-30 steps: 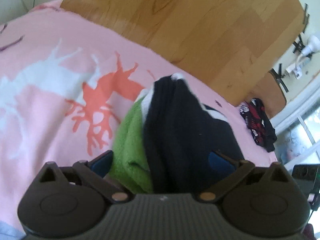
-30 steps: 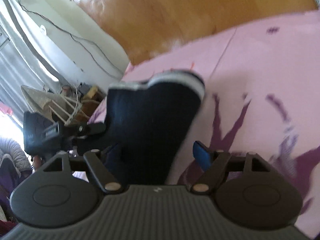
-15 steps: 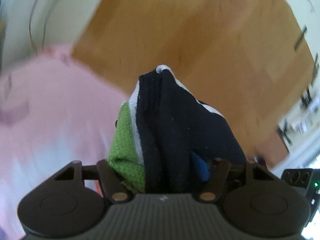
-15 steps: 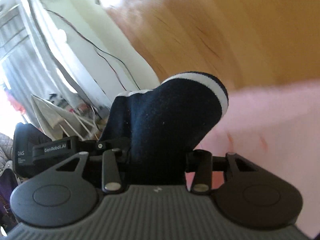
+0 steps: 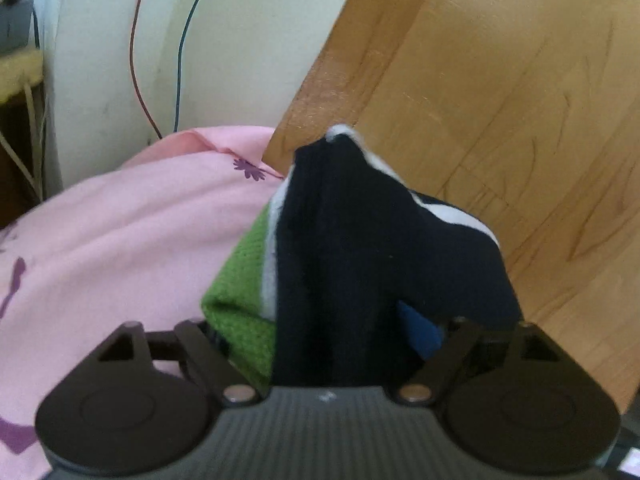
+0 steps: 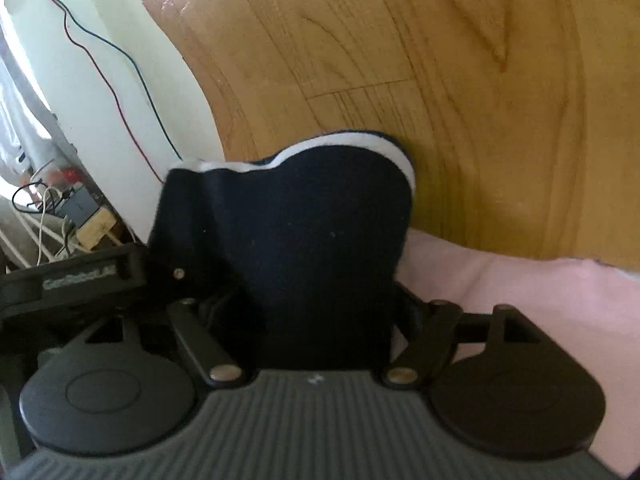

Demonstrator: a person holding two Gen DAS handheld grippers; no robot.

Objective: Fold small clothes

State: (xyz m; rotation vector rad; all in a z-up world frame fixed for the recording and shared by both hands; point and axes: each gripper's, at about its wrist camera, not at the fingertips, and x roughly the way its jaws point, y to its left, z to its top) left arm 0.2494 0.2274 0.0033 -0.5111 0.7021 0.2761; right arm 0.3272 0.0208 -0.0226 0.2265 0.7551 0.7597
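Tongs first: the left tongs (image 5: pixel 336 320) squeeze tight on a bunch of dark blue sock (image 5: pixel 360 264) with a green part (image 5: pixel 240 292) and white stripes. The right tongs (image 6: pixel 316 308) pinch the other end of the same sock (image 6: pixel 304 240), with its white edge sticking up past the tips.

A second ago both tongs were wider and the sock lay low over the pink sheet (image 5: pixel 132 240). Now both have closed on it and lifted it up. The sheet has slid down to the bottom of each view, and the wooden headboard (image 6: pixel 440 80) fills the space behind. The white wall (image 5: pixel 240 40) with its red and blue wires (image 5: pixel 160 60) shows now too.

So the sock is off the bed and held at both ends. I think the picking-up part is done. The folding part looks not yet done, as the sock is bunched and not flat.
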